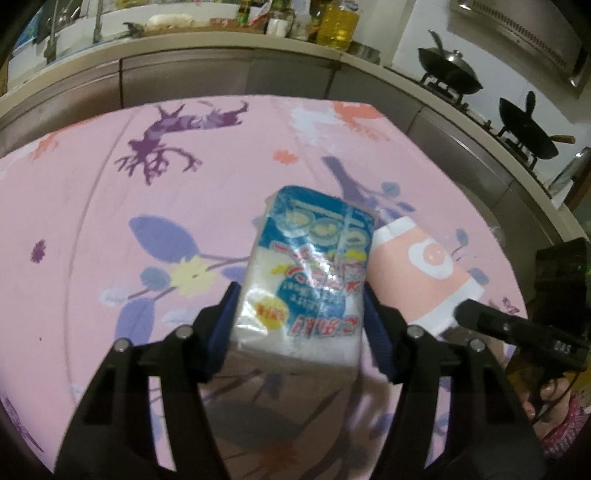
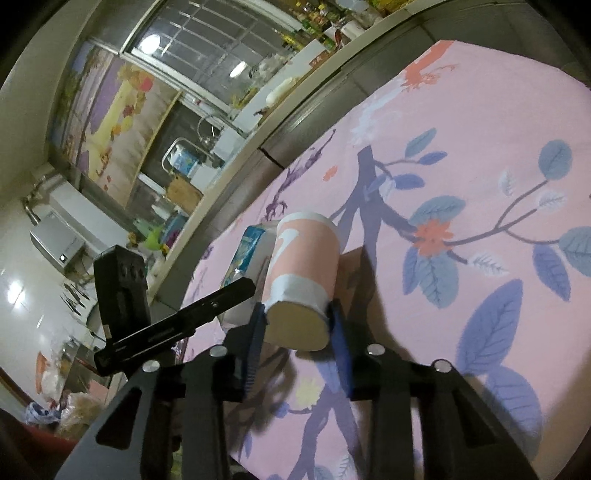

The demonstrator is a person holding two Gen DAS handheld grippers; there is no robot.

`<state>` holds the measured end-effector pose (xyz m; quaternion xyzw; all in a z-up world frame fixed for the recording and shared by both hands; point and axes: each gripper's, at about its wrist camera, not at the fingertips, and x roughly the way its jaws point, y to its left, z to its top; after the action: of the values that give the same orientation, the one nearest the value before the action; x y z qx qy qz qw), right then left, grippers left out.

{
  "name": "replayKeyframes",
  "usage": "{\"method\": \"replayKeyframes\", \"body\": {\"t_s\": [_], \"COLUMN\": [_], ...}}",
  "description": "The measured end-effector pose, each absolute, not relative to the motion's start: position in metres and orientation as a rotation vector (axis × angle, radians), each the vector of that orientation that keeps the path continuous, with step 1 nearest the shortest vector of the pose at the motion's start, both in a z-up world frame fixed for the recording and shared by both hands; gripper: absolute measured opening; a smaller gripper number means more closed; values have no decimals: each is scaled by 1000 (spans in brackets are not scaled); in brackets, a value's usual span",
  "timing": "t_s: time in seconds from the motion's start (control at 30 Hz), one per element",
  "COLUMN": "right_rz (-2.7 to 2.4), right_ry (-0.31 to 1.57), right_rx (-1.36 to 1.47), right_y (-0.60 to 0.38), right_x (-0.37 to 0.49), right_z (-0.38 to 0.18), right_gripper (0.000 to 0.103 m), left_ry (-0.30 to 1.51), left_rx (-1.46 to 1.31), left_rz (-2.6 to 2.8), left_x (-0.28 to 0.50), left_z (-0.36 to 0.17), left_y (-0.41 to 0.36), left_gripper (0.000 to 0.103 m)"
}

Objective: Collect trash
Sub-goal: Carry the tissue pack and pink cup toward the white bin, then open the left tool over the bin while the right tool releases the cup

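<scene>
Trash pairs off: left gripper (image 1: 299, 306) clamps the blue-and-white plastic tissue pack (image 1: 310, 266) lengthwise ahead; right gripper (image 2: 297, 325) pinches the pink paper cup (image 2: 303, 273) beside it.

Two black handheld grippers with blue pads

The left gripper (image 1: 301, 314) and right gripper (image 2: 297, 325) share angular black frames, silver round screws and ribbed blue finger pads (image 1: 373, 317).

Pink floral tablecloth (image 1: 92, 221), two black woks (image 1: 448, 74) on the stove, oil bottle (image 1: 338, 26) on the counter
</scene>
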<state>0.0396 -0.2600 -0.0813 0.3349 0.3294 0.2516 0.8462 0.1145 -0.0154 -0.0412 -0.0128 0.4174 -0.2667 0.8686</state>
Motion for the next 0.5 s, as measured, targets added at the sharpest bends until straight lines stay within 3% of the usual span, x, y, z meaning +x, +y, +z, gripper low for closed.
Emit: {"method": "replayKeyframes", "body": {"t_s": [0.23, 0.5], "right_rz": [417, 86], "right_ry": [593, 402], "right_rx": [743, 669], "right_y": [-316, -447], "right_x": [27, -14], "right_z": [-70, -42], "right_gripper": [30, 28], "left_ry": [875, 869], "left_rx": [-47, 43], "left_rz": [-647, -844], "left_x": [126, 140], "left_z": [-21, 3], "left_y": [-63, -208], "left_gripper": [61, 61]}}
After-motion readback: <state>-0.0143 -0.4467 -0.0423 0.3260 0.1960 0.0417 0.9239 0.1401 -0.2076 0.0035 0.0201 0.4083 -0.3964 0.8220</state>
